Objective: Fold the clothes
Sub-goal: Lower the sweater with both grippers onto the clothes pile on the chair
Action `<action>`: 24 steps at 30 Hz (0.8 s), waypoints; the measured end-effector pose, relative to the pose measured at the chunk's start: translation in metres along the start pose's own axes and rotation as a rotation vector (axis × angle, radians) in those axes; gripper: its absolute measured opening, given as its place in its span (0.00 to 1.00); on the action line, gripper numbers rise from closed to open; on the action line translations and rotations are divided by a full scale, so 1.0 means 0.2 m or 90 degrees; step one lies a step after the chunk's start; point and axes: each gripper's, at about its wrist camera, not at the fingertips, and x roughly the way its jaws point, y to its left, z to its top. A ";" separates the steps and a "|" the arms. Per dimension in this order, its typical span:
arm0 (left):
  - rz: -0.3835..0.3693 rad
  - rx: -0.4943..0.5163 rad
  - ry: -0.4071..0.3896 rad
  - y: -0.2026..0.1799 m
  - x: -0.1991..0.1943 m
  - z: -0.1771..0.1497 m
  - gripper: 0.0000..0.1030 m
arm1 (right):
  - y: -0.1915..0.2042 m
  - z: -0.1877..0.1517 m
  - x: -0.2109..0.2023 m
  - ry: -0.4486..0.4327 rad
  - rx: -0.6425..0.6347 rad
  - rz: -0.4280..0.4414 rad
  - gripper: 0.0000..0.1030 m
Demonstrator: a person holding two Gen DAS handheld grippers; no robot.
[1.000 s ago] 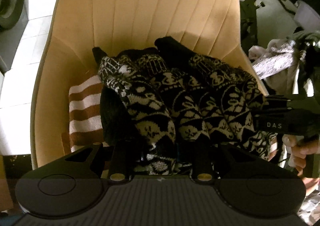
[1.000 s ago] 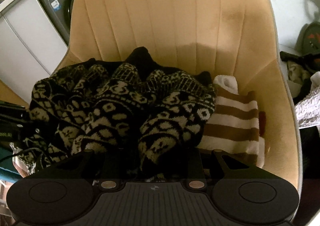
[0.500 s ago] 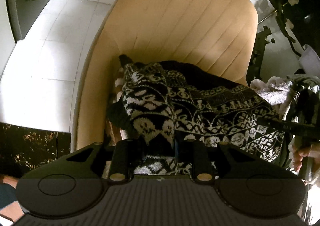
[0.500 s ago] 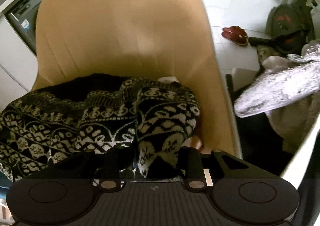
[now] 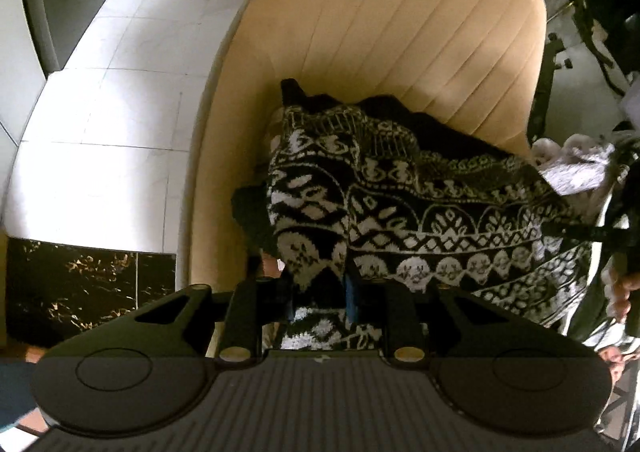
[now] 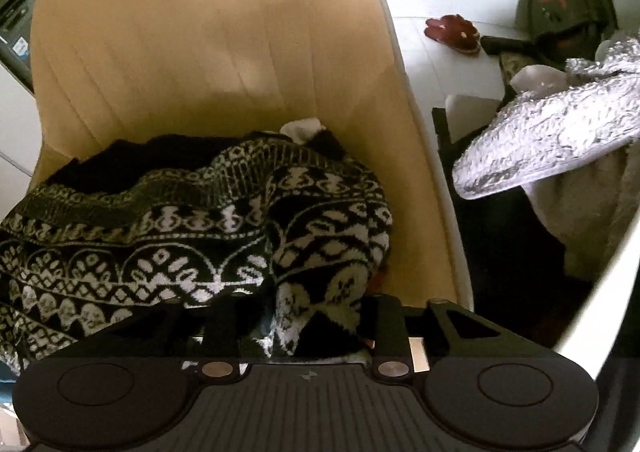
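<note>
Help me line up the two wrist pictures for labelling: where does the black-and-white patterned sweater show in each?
Left wrist view: the patterned sweater fills the centre and right, running down between the left gripper fingers.
Right wrist view: the sweater fills the centre and left, running down between the right gripper fingers.
Shared landmark: the tan chair behind it.

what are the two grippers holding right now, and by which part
Both grip the black-and-white patterned sweater: the left hand-held gripper pinches a bunched fold at one end, and the right hand-held gripper, jaws just opening, has the opposite end's fold between them.
</note>
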 end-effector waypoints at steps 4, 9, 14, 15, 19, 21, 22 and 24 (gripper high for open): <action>0.018 0.009 -0.001 -0.02 -0.03 0.01 0.47 | -0.02 -0.02 -0.05 -0.014 0.008 -0.027 0.59; 0.029 0.001 -0.042 -0.08 -0.18 0.00 0.66 | -0.03 -0.07 -0.23 -0.051 0.008 -0.050 0.74; 0.019 0.058 -0.102 -0.29 -0.31 -0.02 0.86 | 0.11 -0.16 -0.40 -0.103 -0.004 -0.031 0.89; 0.011 0.075 -0.107 -0.34 -0.30 -0.03 0.86 | 0.16 -0.19 -0.41 -0.106 -0.021 -0.019 0.91; -0.001 0.119 -0.068 -0.47 -0.17 -0.07 0.91 | 0.31 -0.25 -0.37 -0.090 -0.079 0.004 0.94; 0.021 0.118 -0.050 -0.45 -0.08 -0.09 0.91 | 0.32 -0.27 -0.31 -0.080 -0.086 -0.018 0.94; 0.035 0.113 -0.043 -0.43 -0.05 -0.10 0.91 | 0.30 -0.27 -0.28 -0.076 -0.080 -0.031 0.94; 0.053 0.094 -0.034 -0.37 0.00 -0.11 0.91 | 0.24 -0.29 -0.23 -0.060 -0.053 -0.040 0.94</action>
